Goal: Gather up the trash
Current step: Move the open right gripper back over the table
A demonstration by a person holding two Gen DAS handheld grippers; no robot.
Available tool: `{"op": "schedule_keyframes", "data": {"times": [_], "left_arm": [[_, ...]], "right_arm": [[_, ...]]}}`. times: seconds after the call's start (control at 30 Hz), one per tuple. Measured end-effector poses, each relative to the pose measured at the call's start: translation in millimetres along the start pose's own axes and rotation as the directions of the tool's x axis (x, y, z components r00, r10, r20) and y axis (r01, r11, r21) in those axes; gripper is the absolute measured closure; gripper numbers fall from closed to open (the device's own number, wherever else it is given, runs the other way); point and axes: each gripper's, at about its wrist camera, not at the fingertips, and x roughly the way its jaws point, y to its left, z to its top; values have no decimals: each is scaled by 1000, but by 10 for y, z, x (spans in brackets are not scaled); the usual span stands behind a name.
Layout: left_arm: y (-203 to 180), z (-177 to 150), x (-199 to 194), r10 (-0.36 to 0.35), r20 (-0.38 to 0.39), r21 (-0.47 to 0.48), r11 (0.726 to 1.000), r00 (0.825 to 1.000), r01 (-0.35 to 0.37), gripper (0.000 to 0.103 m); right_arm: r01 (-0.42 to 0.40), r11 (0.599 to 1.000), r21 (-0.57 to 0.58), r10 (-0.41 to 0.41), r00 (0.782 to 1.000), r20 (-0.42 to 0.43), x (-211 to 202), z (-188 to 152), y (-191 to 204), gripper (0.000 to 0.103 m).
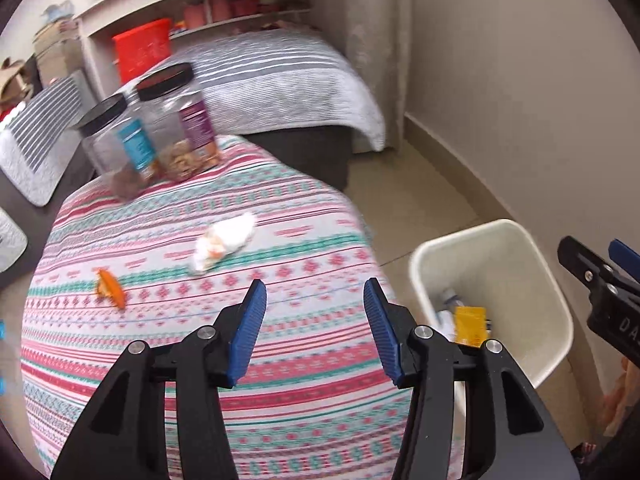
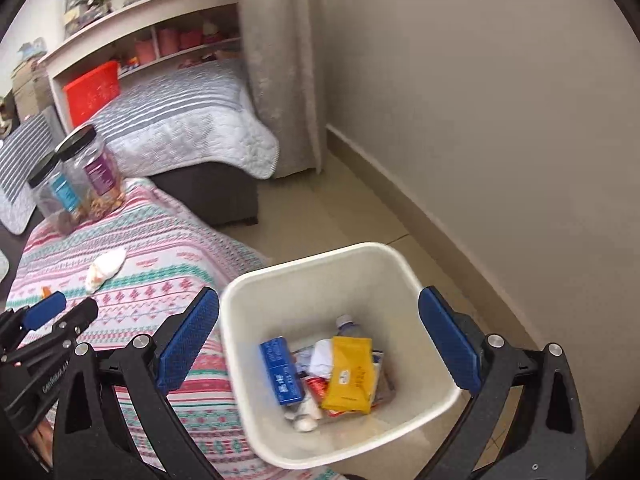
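A crumpled white wrapper (image 1: 224, 242) (image 2: 105, 268) and a small orange scrap (image 1: 110, 286) lie on the patterned tablecloth (image 1: 280, 400). My left gripper (image 1: 315, 284) hovers over the cloth on the near side of the wrapper, open, with nothing between its blue pads. A white bin (image 2: 304, 268) (image 1: 520, 236) stands on the floor right of the table. It holds a yellow packet (image 2: 350, 372), a blue box (image 2: 280, 372), a bottle and other scraps. My right gripper (image 2: 319, 292) is above the bin, wide open and empty.
Two clear jars with black lids (image 1: 180, 128) (image 1: 116, 144) stand at the table's far edge. Behind them are a sofa with a striped quilt (image 1: 280, 68), shelves and a red tub (image 1: 142, 50). A wall (image 2: 480, 120) runs close along the right.
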Motion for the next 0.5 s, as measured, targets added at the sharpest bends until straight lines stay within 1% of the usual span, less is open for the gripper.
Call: {"op": "schedule_keyframes", "data": {"times": [0.07, 0.1, 0.13, 0.2, 0.23, 0.3, 0.33, 0.43, 0.5], "left_arm": [[238, -48, 52, 38, -3, -9, 999, 999, -38, 52], [350, -62, 119, 68, -19, -13, 998, 998, -68, 52], [470, -72, 184, 97, -52, -28, 995, 994, -98, 52], [699, -71, 248, 96, -83, -66, 993, 992, -101, 52], [825, -62, 272, 109, -89, -79, 990, 990, -116, 52], [1060, -64, 338, 164, -109, -94, 980, 980, -174, 52], [1160, -75, 380, 178, -123, -105, 976, 976, -191, 52], [1477, -104, 499, 206, -166, -148, 962, 964, -231, 52], [1639, -102, 560, 221, -179, -168, 953, 959, -251, 52]], "right_arm": [[-25, 999, -23, 25, 1000, -18, 44, 0, 189, 7], [-33, 999, -34, 32, 999, -24, 52, 0, 268, 7], [-41, 998, -46, 40, 999, -28, 64, -6, 355, 7], [-57, 996, -69, 54, 998, -38, 87, -21, 543, 7], [-67, 995, -80, 64, 997, -44, 97, -24, 633, 7], [-86, 991, -97, 82, 995, -51, 111, -23, 792, 7], [-95, 990, -107, 89, 995, -54, 118, -24, 865, 7], [-116, 984, -138, 108, 992, -70, 157, -30, 1076, 7], [-129, 980, -151, 117, 990, -83, 188, -43, 1187, 7]]}}
